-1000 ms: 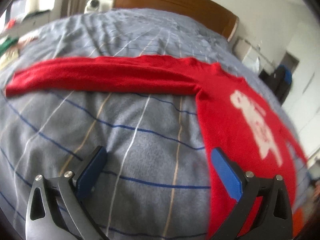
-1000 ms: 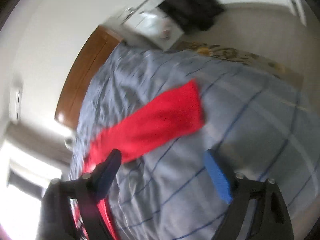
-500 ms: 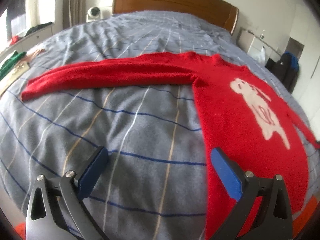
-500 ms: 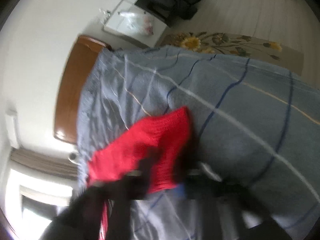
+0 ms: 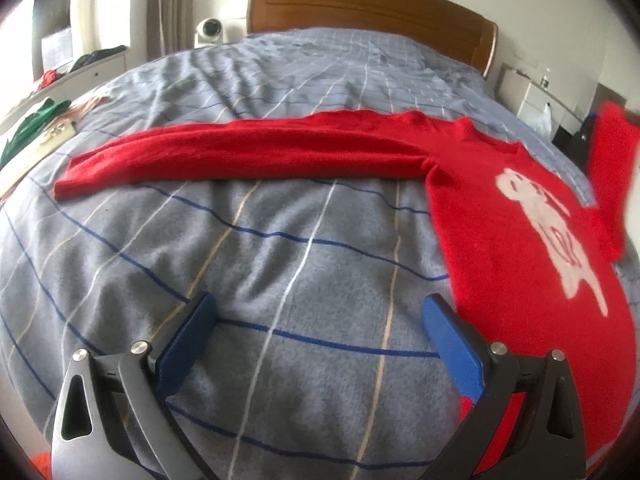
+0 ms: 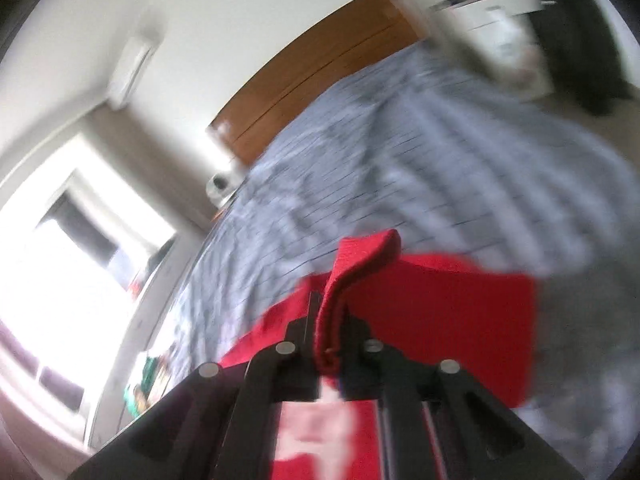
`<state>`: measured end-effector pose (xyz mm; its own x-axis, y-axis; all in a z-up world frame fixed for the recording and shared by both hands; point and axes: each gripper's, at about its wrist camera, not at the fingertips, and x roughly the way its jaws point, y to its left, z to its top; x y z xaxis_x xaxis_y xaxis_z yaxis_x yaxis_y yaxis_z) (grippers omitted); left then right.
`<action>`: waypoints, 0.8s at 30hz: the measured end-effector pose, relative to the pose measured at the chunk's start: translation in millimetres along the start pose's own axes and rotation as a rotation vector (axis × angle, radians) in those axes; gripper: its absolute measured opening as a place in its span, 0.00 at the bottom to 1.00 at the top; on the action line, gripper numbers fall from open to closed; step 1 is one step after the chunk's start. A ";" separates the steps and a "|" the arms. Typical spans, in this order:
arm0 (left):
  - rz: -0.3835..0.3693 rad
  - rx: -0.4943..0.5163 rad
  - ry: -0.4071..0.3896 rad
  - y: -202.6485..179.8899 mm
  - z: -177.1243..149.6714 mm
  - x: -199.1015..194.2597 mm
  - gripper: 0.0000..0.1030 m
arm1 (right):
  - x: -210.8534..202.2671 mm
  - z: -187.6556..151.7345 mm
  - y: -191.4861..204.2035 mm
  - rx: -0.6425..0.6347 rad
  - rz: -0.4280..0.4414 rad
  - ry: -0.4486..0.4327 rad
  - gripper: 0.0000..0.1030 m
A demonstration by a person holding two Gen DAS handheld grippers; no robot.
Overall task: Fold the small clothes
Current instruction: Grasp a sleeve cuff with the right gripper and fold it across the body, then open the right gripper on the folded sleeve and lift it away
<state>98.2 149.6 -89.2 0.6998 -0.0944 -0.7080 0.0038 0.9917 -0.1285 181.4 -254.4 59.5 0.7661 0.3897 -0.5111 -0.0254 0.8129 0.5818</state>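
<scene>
A fuzzy red sweater (image 5: pixel 500 216) lies flat on a soft grey blanket (image 5: pixel 280 264) with thin blue, white and tan lines that covers the bed. One long sleeve (image 5: pixel 248 152) is stretched out straight to the left, and a white picture (image 5: pixel 552 232) sits on the front, too blurry to make out. The other sleeve (image 6: pixel 360 268) is lifted off the bed: the right gripper (image 6: pixel 330 344) has its two dark fingers squeezed together on the folded knit cuff, which sticks up past the tips. That view is smeared and tilted, so the bed and the brown wooden headboard (image 5: pixel 368 4) look streaky. The left gripper (image 5: pixel 320 340) points down at the blanket, its blue pads (image 5: pixel 188 340) wide apart with nothing between them. The sweater's right side and bottom edge are cut off at the picture edge.
</scene>
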 end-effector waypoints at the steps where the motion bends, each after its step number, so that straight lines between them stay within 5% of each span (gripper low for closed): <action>1: 0.003 0.005 0.000 -0.6 -0.5 0.4 0.99 | 20.6 -10.9 14.7 -0.021 0.018 0.027 0.08; 3: 0.014 0.024 -0.001 -2.5 -2.5 1.5 1.00 | 58.2 -30.5 32.4 -0.014 0.081 0.114 0.17; 4: 0.018 0.032 -0.001 -3.4 -3.1 1.9 1.00 | 86.2 -46.4 35.0 0.036 0.141 0.214 0.42; 5: 0.022 0.039 0.001 -4.1 -3.2 2.4 1.00 | 92.7 -57.0 32.8 0.069 0.157 0.250 0.53; 9: 0.014 0.041 0.011 -3.5 -3.8 3.6 1.00 | 99.1 -92.9 9.1 0.155 0.200 0.274 0.59; 12: 0.013 0.039 0.019 -3.9 -3.8 6.1 1.00 | 72.6 -101.0 -28.1 0.144 0.121 0.257 0.59; 19: 0.068 0.051 -0.010 -11.4 -8.5 8.0 1.00 | -24.9 -109.5 -130.0 -0.044 -0.272 0.160 0.59; 24: 0.083 0.047 -0.020 -12.1 -9.0 7.6 1.00 | -72.8 -119.6 -190.9 -0.059 -0.445 0.085 0.65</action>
<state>97.0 136.1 -99.3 0.7134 -0.0102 -0.7007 -0.0220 0.9991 -0.0370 53.7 -386.2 -90.0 0.6550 0.0287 -0.7551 0.2562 0.9316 0.2577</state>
